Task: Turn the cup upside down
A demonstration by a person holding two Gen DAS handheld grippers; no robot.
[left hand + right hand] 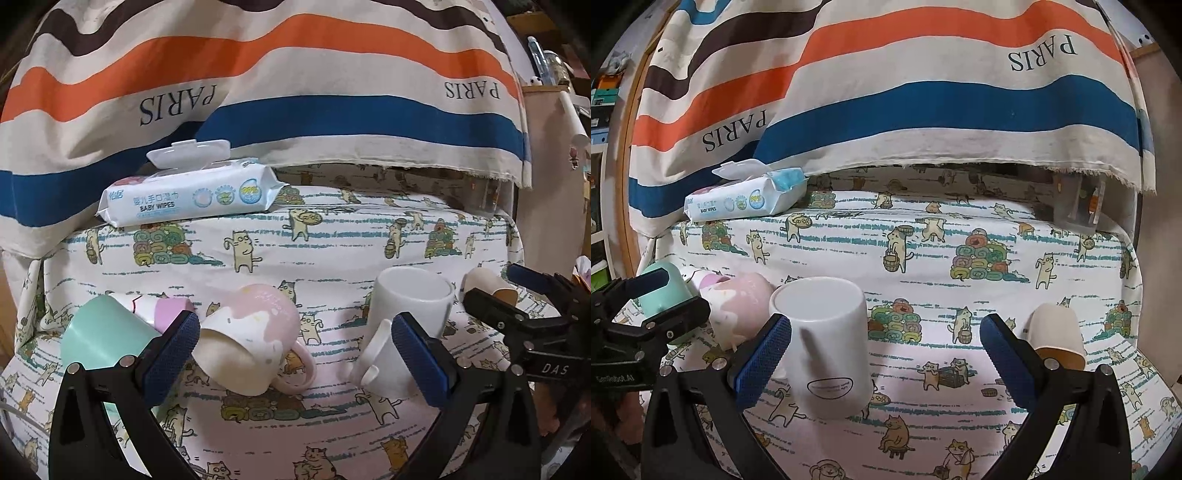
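A pink and cream mug (255, 332) lies tilted on its side on the cat-print cloth, mouth toward me, handle at the right. My left gripper (295, 350) is open around it without touching. A white mug (402, 317) stands upside down to its right; in the right wrist view this white mug (827, 343) is base up, between the fingers of my open right gripper (886, 350), near the left pad. A mint cup (96, 332) and a pink-trimmed paper cup (159, 308) lie at the left. A beige cup (1058, 332) stands upside down at the right.
A pack of baby wipes (192, 195) with its lid open sits at the back left. A striped PARIS cloth (295, 92) hangs behind. A clear container (1078, 206) stands at the back right. The right gripper shows in the left wrist view (517, 295).
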